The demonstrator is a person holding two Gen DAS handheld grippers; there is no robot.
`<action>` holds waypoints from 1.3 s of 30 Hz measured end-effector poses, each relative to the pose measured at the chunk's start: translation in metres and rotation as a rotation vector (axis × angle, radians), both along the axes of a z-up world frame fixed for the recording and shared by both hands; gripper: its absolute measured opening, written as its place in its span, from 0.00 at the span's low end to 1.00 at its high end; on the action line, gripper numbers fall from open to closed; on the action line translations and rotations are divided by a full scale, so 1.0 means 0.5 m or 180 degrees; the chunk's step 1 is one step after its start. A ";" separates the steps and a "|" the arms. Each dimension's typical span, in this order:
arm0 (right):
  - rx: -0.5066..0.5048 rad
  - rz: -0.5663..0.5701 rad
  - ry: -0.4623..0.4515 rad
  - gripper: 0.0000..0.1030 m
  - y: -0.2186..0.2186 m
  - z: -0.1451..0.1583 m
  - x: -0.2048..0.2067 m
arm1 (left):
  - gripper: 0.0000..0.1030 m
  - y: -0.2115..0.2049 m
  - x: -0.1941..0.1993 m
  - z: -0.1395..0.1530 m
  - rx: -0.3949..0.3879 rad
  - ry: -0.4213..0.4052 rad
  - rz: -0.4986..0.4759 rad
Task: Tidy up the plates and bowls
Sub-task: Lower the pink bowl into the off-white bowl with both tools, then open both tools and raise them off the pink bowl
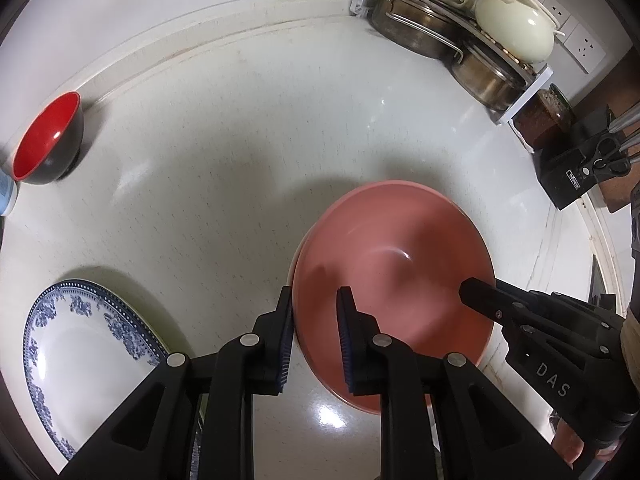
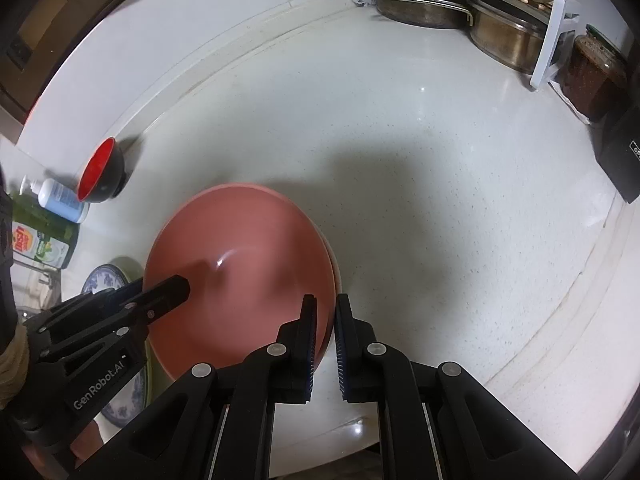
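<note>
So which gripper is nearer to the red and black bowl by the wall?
Left. The left gripper straddles the pink plate's rim on the side toward the red and black bowl; the right gripper grips the far rim.

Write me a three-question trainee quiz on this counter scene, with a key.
1. True or false: the red bowl sits nested inside the pink bowl.
2. What colour is the pattern on the rim of the white plate?
3. What is the right gripper shut on? A: the pink bowl's rim. B: the white plate. C: nothing.

Key
1. False. The red bowl stands apart, near the wall.
2. Blue.
3. A.
</note>
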State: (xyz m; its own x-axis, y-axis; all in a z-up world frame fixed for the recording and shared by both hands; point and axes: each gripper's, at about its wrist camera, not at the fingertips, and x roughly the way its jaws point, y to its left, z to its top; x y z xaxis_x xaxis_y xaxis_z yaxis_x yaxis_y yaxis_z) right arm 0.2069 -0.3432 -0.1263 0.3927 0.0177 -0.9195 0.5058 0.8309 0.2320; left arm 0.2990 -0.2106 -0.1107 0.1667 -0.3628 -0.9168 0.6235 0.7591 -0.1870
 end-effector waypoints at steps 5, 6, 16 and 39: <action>0.0003 0.0011 0.0003 0.11 -0.002 -0.001 0.000 | 0.31 0.000 0.000 0.001 -0.0007 0.0006 0.0033; -0.0001 0.0005 0.0009 0.11 -0.002 -0.002 0.000 | 0.33 0.001 0.000 0.002 -0.0010 -0.0002 0.0044; -0.0145 -0.0012 -0.0004 0.25 -0.003 0.012 -0.002 | 0.50 0.009 -0.001 0.023 0.0013 -0.0214 0.0136; -0.0378 0.0514 -0.0424 0.42 0.076 0.129 0.106 | 0.79 0.154 0.086 0.158 -0.0143 -0.0875 0.0655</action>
